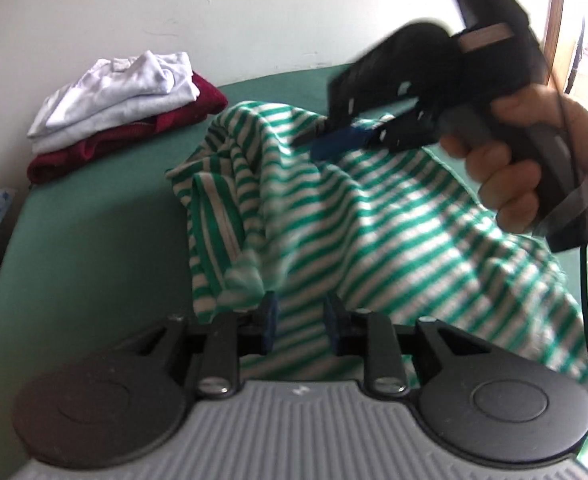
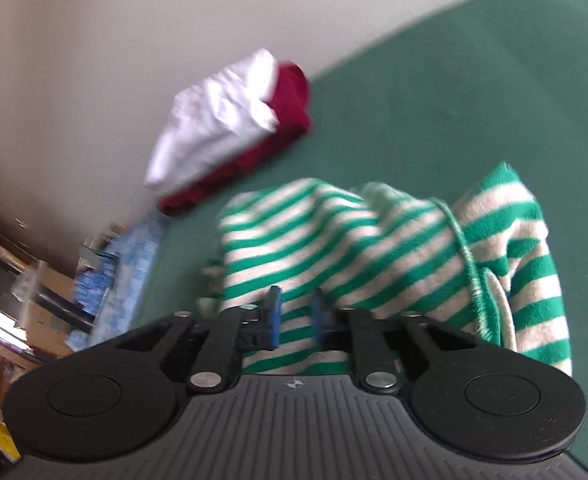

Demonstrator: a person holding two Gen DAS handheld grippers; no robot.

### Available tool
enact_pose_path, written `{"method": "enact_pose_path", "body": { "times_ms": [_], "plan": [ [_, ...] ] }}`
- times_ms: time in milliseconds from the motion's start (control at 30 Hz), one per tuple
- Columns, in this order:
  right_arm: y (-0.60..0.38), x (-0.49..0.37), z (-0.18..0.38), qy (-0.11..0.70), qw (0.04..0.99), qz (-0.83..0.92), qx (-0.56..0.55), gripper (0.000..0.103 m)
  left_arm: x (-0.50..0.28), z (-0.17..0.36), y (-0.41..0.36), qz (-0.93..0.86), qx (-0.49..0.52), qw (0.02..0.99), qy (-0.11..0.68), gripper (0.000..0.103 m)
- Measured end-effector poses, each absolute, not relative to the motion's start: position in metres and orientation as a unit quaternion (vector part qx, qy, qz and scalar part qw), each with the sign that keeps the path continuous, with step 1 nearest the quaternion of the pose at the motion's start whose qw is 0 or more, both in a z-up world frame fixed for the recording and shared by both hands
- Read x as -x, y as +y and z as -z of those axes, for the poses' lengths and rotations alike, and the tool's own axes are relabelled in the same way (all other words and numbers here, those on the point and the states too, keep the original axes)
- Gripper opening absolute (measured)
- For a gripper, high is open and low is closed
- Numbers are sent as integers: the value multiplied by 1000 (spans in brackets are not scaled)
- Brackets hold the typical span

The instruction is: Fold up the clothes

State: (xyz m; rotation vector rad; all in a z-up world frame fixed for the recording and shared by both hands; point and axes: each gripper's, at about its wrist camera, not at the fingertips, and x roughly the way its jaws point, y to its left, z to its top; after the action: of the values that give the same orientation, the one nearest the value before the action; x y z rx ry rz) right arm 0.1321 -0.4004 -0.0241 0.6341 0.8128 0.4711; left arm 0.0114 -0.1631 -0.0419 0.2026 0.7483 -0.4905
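Green-and-white striped shirt [image 1: 374,216] lies rumpled.

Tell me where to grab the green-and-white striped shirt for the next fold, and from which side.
Grip the striped shirt at the bunched edge hanging toward the folded pile, around. Come in from that open side, low over the green surface: there the fabric doubles into a thick ridge standing clear, so pads could likely close across it. Elsewhere it lies draped and smoother.

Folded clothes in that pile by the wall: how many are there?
3: a white top, a pale grey piece beneath it, and a dark red one at the bottom, on the green surface. More may be hidden between.
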Motion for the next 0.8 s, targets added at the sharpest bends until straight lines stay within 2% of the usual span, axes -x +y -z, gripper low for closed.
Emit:
{"method": "enact_pose_path", "body": {
  "times_ms": [33,100,133,167,233,267,300,367,433,533,600,633,667,733,767,800],
  "plan": [
    [-403,-125,18,369,843,-243,-308,29,-6,40,-160,240,-87,897,361,36],
    [-403,-119,18,375,838,-252,-307,43,3,40,-157,251,-66,891,371,45],
    [-402,-119,23,390,834,-247,-301,46,5,44,-157,255,-65,887,379,45],
    [-402,-119,27,405,832,-239,-295,45,7,48,-157,255,-68,884,386,45],
    [-407,-117,39,428,833,-208,-281,30,12,54,-157,257,-78,879,394,45],
    [-417,-111,39,430,830,-202,-293,27,15,54,-156,260,-86,878,392,46],
    [-428,-103,34,431,825,-201,-305,28,17,54,-155,264,-94,877,391,49],
    [-441,-86,23,429,819,-217,-313,38,23,53,-151,274,-107,871,393,50],
    [-447,-68,16,439,809,-245,-304,38,32,52,-149,288,-118,866,393,53],
    [-444,-34,28,503,779,-247,-283,38,42,52,-145,301,-131,861,388,58],
    [-444,-4,34,519,780,-236,-258,31,46,54,-144,311,-147,856,386,64],
    [-445,11,32,514,785,-233,-255,31,48,53,-145,314,-161,853,385,63],
    [-445,22,27,510,789,-229,-255,34,50,52,-145,320,-171,849,384,62],
    [-445,39,20,500,799,-213,-256,48,53,50,-142,337,-176,842,384,64],
    [-444,45,19,497,804,-202,-257,58,53,51,-141,342,-179,837,388,64],
    [-441,48,25,506,803,-186,-255,56,54,54,-140,346,-182,833,392,66]
  ]
}}
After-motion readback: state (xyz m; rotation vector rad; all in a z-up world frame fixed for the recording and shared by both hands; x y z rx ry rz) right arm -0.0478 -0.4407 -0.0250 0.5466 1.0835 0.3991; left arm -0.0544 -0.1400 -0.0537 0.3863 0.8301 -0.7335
